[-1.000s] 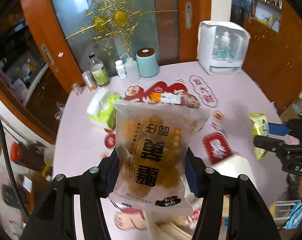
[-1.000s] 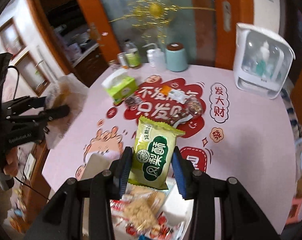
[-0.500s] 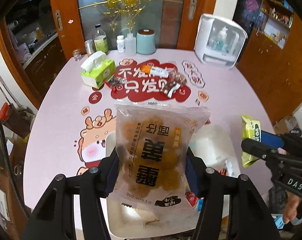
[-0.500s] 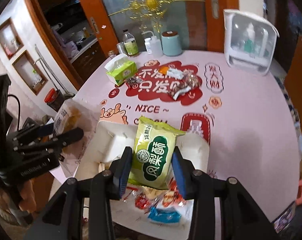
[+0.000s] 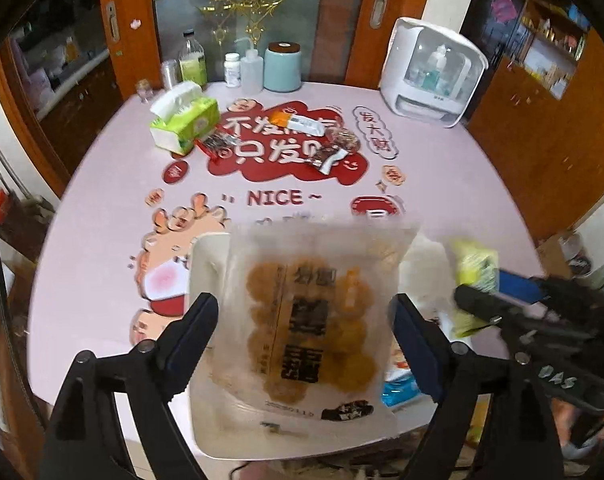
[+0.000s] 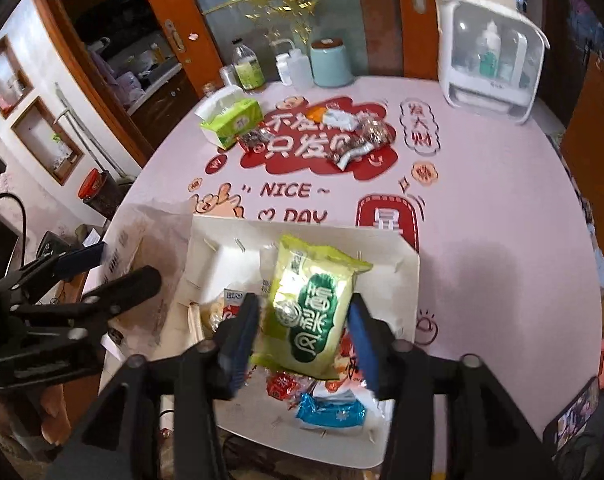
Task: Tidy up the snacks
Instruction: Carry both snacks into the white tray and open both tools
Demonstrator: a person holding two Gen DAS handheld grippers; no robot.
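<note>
My left gripper (image 5: 303,326) is matte black plastic with angular arms, silver screw heads at the joints and dark blue pads on its fingers (image 5: 200,322). My right gripper (image 6: 302,334) is built the same, its pads a brighter blue. In the left view its side bears white letters reading "DAS". A black cable (image 6: 16,204) loops near the left unit.
</note>
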